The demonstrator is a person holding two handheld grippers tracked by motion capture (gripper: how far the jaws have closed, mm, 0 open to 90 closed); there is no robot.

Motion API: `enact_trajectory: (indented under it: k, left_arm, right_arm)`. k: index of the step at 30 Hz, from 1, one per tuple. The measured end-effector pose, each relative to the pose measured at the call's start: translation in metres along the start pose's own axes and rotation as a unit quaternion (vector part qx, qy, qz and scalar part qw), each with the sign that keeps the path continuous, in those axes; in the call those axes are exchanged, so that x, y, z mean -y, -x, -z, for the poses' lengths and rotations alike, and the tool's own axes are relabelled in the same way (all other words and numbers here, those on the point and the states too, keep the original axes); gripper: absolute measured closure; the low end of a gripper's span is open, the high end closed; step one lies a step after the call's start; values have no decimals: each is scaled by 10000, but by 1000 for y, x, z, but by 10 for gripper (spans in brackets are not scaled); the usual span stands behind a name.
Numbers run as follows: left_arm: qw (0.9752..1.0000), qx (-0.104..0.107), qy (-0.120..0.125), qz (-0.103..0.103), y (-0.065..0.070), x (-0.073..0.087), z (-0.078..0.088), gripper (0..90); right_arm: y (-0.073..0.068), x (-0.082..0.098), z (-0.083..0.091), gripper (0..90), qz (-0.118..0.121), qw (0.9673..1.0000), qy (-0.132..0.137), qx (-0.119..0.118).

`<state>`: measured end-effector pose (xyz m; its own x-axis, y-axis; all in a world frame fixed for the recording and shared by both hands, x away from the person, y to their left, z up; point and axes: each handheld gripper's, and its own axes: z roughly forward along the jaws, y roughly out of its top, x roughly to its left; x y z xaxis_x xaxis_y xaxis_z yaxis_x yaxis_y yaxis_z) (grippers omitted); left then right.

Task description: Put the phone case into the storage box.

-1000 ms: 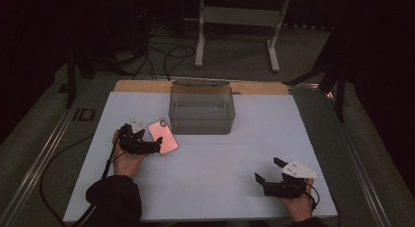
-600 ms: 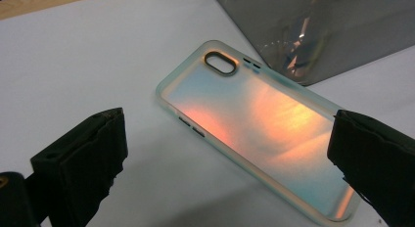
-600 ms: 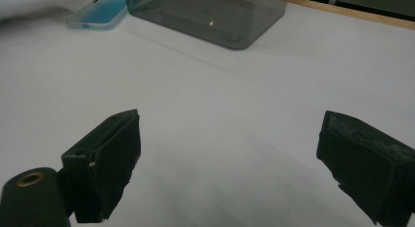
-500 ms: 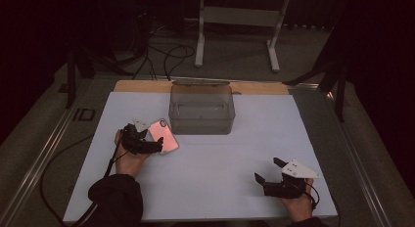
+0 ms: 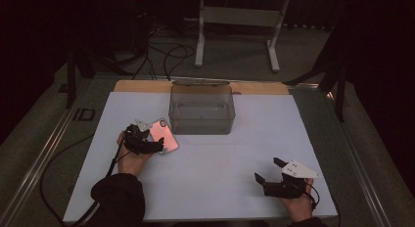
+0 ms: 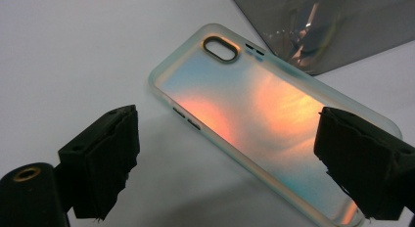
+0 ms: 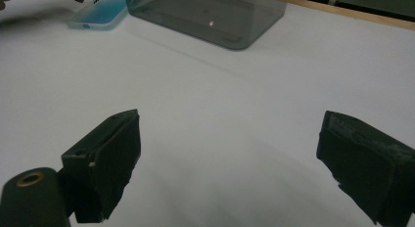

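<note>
The left hand-held gripper (image 6: 225,153), jaws just closing (not yet pinching), straddles the phone case (image 6: 264,124); the right hand-held gripper (image 7: 230,163) gapes.

This looked like a dim lab or recording studio: a white-covered surface (image 5: 220,178) stood on grey carpet, with loose black cables (image 5: 161,56) and a white metal stand (image 5: 237,29) on the floor behind it.

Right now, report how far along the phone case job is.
Done: left gripper has reached the phone case. In hand: its jaws straddle the case and have just been closing, one side not yet touching. Left: grip and lift it, probably into the clear bin. Right gripper waits open.
</note>
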<state>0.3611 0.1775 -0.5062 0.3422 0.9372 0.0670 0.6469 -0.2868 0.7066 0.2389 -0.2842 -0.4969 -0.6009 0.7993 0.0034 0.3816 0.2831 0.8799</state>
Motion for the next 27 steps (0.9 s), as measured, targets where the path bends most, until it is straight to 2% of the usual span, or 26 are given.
enact_trajectory:
  k: [19,26,27]
  left_arm:
    - [9993,49,-360,101,1,3,-9,247]
    - [9989,79,-440,166,0,4,-10,343]
    - [9987,92,-455,188,0,4,-10,386]
  right_arm:
    - [0,0,0,92,8,10000,5,5]
    - [0,0,0,91,6,10000,2,5]
    - [0,0,0,92,7,10000,2,6]
